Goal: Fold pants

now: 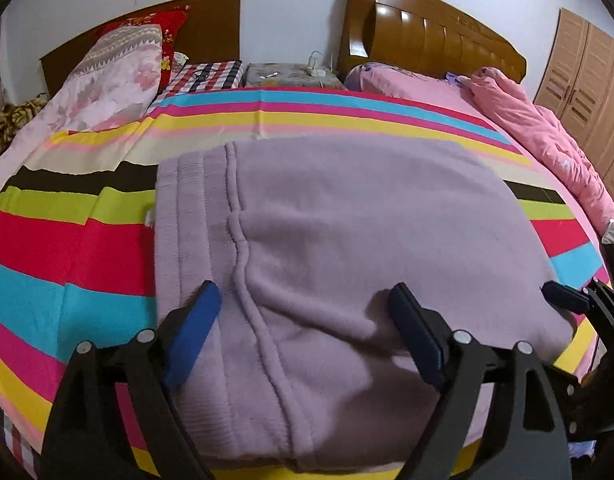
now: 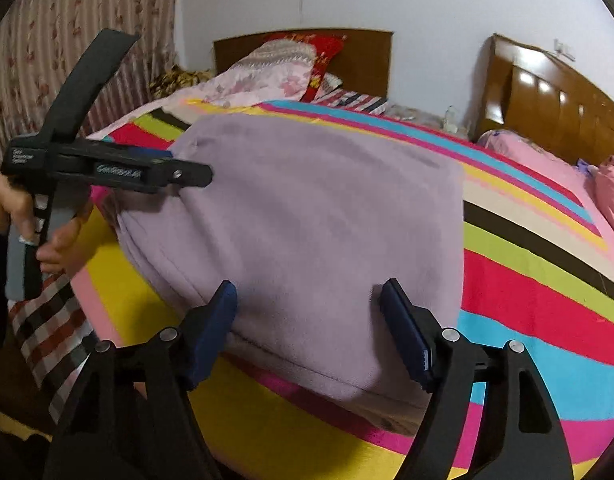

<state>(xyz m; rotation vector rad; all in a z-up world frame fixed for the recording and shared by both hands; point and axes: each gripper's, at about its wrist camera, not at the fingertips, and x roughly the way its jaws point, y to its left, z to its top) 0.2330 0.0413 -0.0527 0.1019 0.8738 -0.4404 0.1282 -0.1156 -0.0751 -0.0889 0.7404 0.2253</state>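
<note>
Legible text, right wrist view:

1. "GenRobot.ai", pale lettering along the side of the black plastic left gripper (image 2: 189, 174), on the bar running toward its fingers.
2. Small three-line pale label on the rear block of the same gripper; too small to read with certainty.

Left wrist view: no readable text.
</note>
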